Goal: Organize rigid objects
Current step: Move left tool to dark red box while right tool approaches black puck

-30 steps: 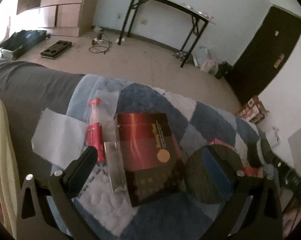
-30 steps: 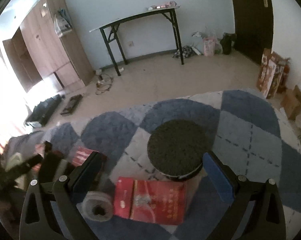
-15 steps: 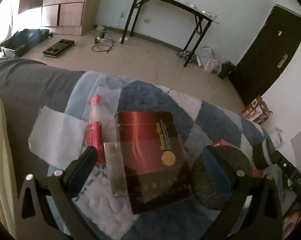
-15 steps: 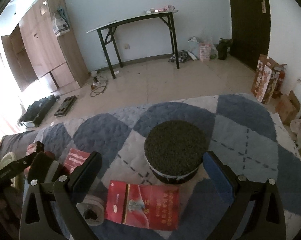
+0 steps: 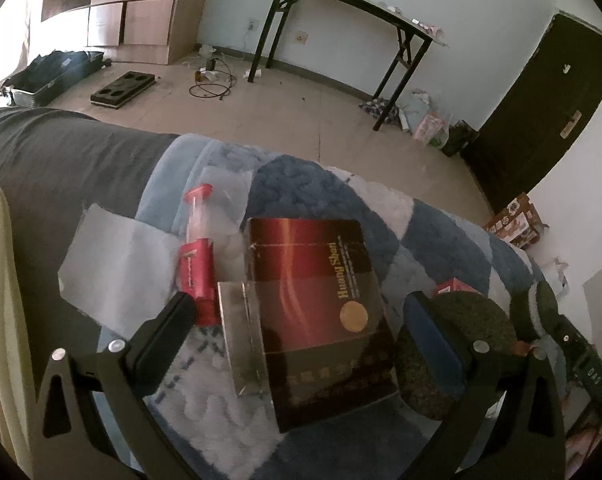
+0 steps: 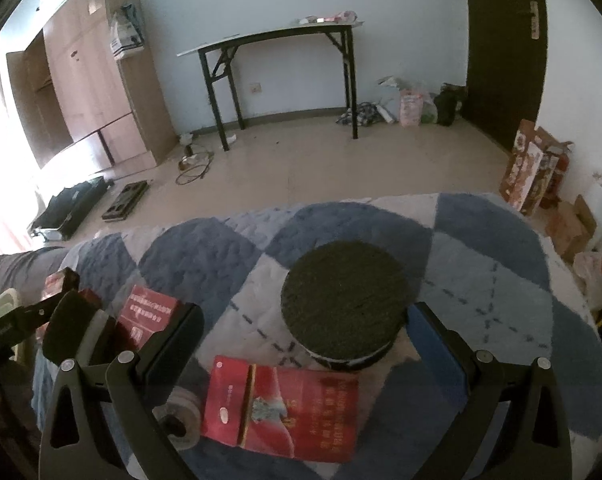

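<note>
A dark red and black box (image 5: pixel 317 312) lies on the checked blanket (image 5: pixel 309 192), between the fingers of my open left gripper (image 5: pixel 301 332). A silver flap (image 5: pixel 237 336) sticks out at its left side. Beside that lies a red tube (image 5: pixel 195 264). A round black tin (image 5: pixel 457 340) shows behind the right finger. In the right wrist view the same black tin (image 6: pixel 345 296) stands ahead of my open right gripper (image 6: pixel 305 344). A flat red packet (image 6: pixel 285 412) lies just below it, a tape roll (image 6: pixel 181 416) and another red box (image 6: pixel 149 312) to the left.
White paper sheets (image 5: pixel 113 264) lie on the grey sheet (image 5: pixel 61 160) at the left. Past the bed's far edge are a bare floor, a black-legged table (image 6: pixel 281 40), a wardrobe (image 6: pixel 93 80), a dark door (image 6: pixel 501 40) and cartons (image 6: pixel 533 168).
Both grippers have drawn back and risen a little, so the objects sit lower in each view. The right view has swung right, showing more of the red box at left. Nothing was taken hold of.
</note>
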